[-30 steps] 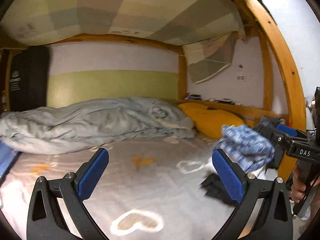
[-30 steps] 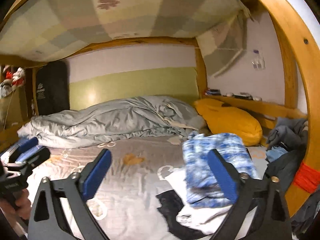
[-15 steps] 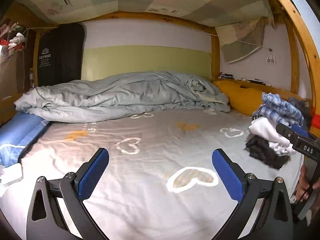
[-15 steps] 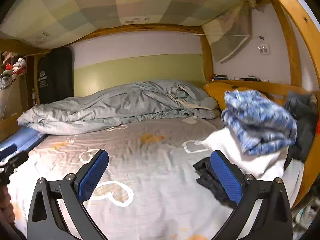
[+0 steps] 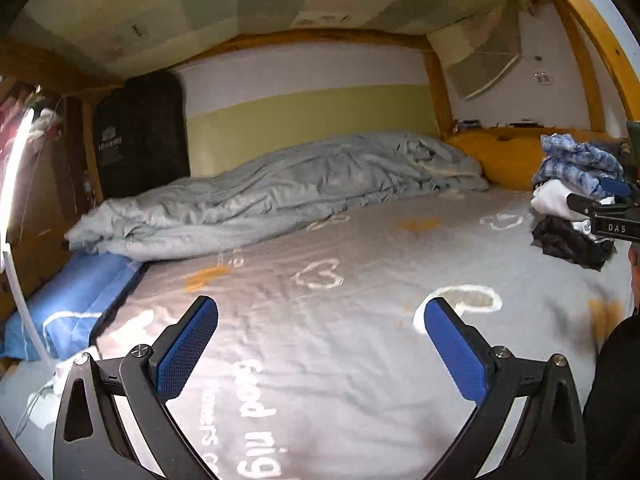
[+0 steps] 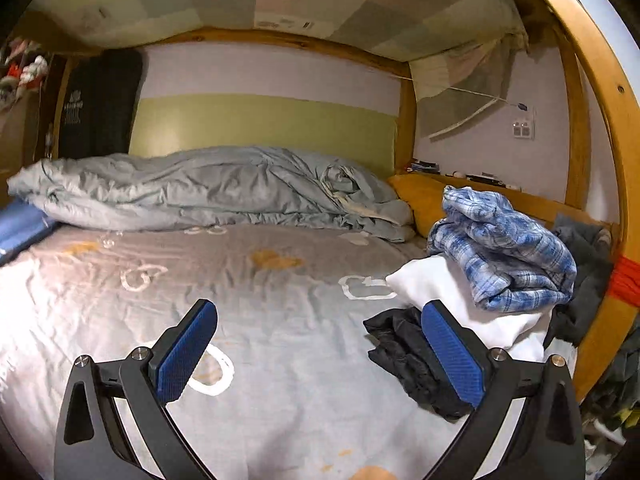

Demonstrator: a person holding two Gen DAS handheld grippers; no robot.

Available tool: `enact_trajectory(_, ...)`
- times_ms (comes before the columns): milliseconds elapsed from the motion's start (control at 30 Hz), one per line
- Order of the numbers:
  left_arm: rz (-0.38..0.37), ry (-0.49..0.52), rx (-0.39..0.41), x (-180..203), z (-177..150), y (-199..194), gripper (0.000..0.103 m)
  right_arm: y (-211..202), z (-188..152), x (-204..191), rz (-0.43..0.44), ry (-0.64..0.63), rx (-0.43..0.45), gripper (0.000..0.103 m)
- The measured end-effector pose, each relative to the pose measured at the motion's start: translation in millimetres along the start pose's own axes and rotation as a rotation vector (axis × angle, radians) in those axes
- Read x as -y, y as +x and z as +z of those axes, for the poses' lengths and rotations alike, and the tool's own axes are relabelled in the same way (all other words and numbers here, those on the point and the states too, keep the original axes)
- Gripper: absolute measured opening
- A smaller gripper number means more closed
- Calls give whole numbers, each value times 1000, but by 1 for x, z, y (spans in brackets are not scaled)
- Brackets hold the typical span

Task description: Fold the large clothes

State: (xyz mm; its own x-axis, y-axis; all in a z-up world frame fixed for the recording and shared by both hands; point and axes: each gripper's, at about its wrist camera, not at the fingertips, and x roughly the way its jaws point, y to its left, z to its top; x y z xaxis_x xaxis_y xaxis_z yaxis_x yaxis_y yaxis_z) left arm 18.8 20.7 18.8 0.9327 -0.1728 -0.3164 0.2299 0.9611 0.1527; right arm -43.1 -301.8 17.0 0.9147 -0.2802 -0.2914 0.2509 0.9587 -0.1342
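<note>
A pile of clothes lies at the bed's right side: a blue plaid garment point(image 6: 504, 248) on top, a white one point(image 6: 448, 288) under it, a black one point(image 6: 404, 356) at the bottom front. The same pile point(image 5: 572, 200) shows at the right edge of the left wrist view. My right gripper point(image 6: 320, 348) is open above the grey sheet point(image 6: 280, 320), its right finger over the black garment, nothing between its pads. My left gripper point(image 5: 320, 348) is open over the sheet point(image 5: 340, 340), well left of the pile. The right gripper's body point(image 5: 608, 216) shows in front of the pile in the left wrist view.
A crumpled grey-blue duvet point(image 6: 200, 188) runs along the back of the bed. A yellow pillow point(image 6: 420, 200) lies behind the pile, a blue pillow point(image 5: 72, 300) at the left. The wooden bunk frame point(image 6: 600, 100) curves on the right, with dark clothes point(image 6: 588, 280) against it.
Both views have swung left and pulled back from the clothes pile, so more bare sheet lies under the grippers. Both grippers stay open and hold nothing.
</note>
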Motion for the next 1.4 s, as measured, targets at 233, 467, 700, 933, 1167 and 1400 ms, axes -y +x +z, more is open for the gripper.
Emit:
enact_trajectory(233, -29, -56, -23, -9, -1, 4, 103, 3, -1, 10, -4, 39, -17, 103)
enact_trajectory(467, 42, -51, -22, -7, -2, 4, 103, 4, -1, 11, -8, 41, -24, 103)
enact_trajectory(700, 46, -150, -37, -29, -5, 5, 103, 5, -2, 14, -7, 29, -22, 103)
enact_trajectory(933, 26, -183, -38, -36, -5, 5, 103, 6, -3, 11, -6, 19, -32, 103)
enact_trajectory(1167, 12, -149, -7, -28, -3, -1, 103, 7, -2, 9, -7, 20, -32, 103)
enact_trajectory(1400, 23, -137, -29, -25, -4, 3, 103, 5, -3, 7, -10, 22, -35, 103)
